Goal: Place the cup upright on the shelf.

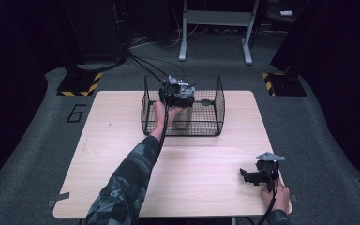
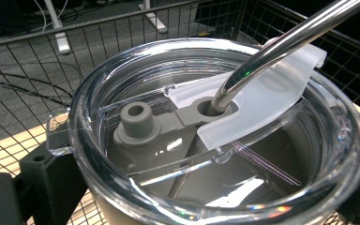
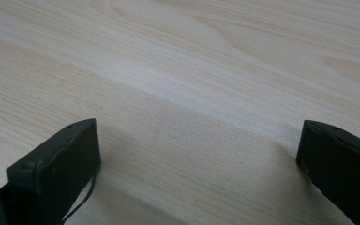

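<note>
A grey tumbler [image 1: 183, 120] with a clear lid [image 2: 136, 70] and a metal straw [image 2: 281, 42] stands inside a black wire basket [image 1: 218, 101] at the table's far middle. My left gripper [image 1: 177, 95] reaches into the basket from above and is shut on the tumbler just under its rim. One black finger [image 2: 47, 173] presses against its left side. The straw passes through a frosted slider [image 2: 267, 103] on the lid. My right gripper [image 1: 244, 176] rests low over the table's front right corner, open, with bare wood between its fingers [image 3: 61, 159].
The light wooden table [image 1: 122, 140] has its front edge close to the right hand. The basket's wire walls [image 2: 37, 56] surround the tumbler. A white desk frame [image 1: 215, 18] and cables lie on the floor beyond the table.
</note>
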{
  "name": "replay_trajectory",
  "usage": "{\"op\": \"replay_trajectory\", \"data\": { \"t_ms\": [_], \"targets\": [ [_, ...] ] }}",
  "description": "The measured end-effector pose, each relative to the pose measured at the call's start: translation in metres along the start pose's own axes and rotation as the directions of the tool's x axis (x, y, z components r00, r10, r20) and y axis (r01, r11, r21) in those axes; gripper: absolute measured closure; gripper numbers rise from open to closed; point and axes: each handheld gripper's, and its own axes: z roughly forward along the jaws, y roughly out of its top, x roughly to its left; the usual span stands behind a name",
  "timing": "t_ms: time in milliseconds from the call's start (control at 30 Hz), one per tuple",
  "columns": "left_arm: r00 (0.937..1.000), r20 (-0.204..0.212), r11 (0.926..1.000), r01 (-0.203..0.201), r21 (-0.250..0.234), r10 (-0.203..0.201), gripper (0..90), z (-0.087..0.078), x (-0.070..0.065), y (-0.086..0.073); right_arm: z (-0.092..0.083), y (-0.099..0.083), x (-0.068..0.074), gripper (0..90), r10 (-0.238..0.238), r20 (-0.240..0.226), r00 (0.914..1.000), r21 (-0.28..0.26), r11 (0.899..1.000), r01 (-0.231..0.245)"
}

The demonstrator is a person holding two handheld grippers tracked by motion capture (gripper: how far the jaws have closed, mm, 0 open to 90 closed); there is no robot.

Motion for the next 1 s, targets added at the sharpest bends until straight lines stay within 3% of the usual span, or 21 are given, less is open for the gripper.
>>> {"op": "replay_trajectory", "data": {
  "t_ms": [100,500,733,1000],
  "targets": [
    [0.9997,-0.005,0.9997,0.022,-0.004,-0.022,3.9,0.004,-0.002,-0.002,0.0,0.0,0.0,0.0,0.0,0.0,1.0,0.0,1.0,0.0],
    [0.9994,-0.025,0.9997,0.025,0.005,-0.025,4.0,0.011,-0.001,-0.008,0.0,0.0,0.0,0.0,0.004,-0.001,1.0,0.001,1.0,-0.004],
    [0.9983,-0.024,0.9986,-0.053,0.0,0.053,3.9,0.003,-0.007,-0.021,0.0,0.0,0.0,0.0,0.0,0.001,1.0,-0.006,1.0,0.0],
    [0.9968,-0.016,0.9968,-0.077,0.018,0.078,3.2,-0.004,-0.006,-0.021,0.0,0.0,0.0,0.0,0.001,0.0,1.0,-0.003,1.0,-0.001]
  ]
}}
